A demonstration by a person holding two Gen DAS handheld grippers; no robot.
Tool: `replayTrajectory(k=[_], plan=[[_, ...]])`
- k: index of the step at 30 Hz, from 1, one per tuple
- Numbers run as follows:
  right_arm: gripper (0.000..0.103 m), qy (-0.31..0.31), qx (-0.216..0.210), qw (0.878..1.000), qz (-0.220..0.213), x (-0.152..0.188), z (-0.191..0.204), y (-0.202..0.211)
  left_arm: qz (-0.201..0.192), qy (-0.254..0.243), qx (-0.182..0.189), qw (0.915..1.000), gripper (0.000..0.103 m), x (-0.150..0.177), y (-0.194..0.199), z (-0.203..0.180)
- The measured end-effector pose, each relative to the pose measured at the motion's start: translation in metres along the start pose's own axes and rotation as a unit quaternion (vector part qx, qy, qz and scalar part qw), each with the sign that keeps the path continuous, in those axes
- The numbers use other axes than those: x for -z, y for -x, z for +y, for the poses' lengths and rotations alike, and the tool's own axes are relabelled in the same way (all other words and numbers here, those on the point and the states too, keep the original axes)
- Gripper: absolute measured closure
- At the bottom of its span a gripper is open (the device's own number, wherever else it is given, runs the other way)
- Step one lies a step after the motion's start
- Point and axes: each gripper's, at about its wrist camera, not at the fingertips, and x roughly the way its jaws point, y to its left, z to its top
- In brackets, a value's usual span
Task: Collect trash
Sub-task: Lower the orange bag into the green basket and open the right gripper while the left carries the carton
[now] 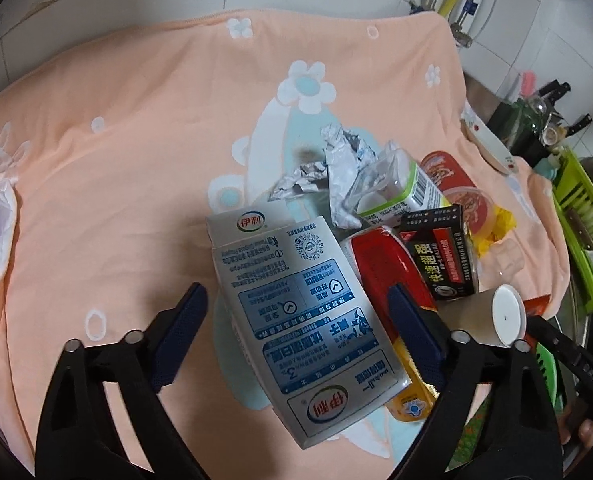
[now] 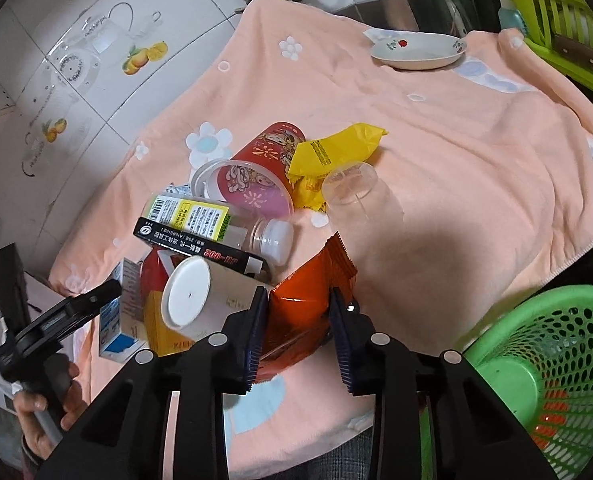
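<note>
The milk carton (image 1: 296, 312) bears the 伊利 logo and an upside-down "3". The black box (image 1: 442, 256) reads 快速超强; its side shows "JH-502" upside down.

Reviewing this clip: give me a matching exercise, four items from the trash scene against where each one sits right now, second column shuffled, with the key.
Items:
1. milk carton
2. orange snack bag
3. flowered dish
4. green basket

Places:
A. alone on the far part of the peach cloth
B. between the pads of the right claw
C. between the open fingers of the left claw
D. off the cloth's near edge, beside the right claw

Pairs: 1-C, 2-B, 3-A, 4-D
</note>
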Motion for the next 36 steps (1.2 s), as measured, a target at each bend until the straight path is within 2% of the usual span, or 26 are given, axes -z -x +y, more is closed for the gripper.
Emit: replayTrajectory(k=[1, 8, 21, 30, 36], plan=[[0.074, 0.001, -0.001, 1.0, -0.001, 0.002, -0.001, 0.002, 0.005, -0.001, 0.0, 1.0, 0.023, 0.0, -0.003, 0.0], [0.075, -0.003, -0.015, 1.0, -0.012, 0.013, -0.007, 0.013, 0.001, -0.007, 0.0, 1.0, 0.027, 0.001, 0.0, 0.001], [0.076, -0.022, -0.043, 0.998, -0.047, 0.025, -0.016, 0.045, -0.023, -0.014, 0.042, 0.9988, 0.03, 0.012, 0.032, 0.008], [0.076, -0.006, -0.003, 0.997, -0.08, 0.041, -0.03, 0.08, -0.038, -0.034, 0.087, 0.995, 0.03, 0.022, 0.06, 0.0], [0.076, -0.004, 0.054, 0.995, -0.083, 0.057, -0.054, 0.092, -0.037, -0.057, 0.134, 0.9886, 0.03, 0.028, 0.077, -0.02]])
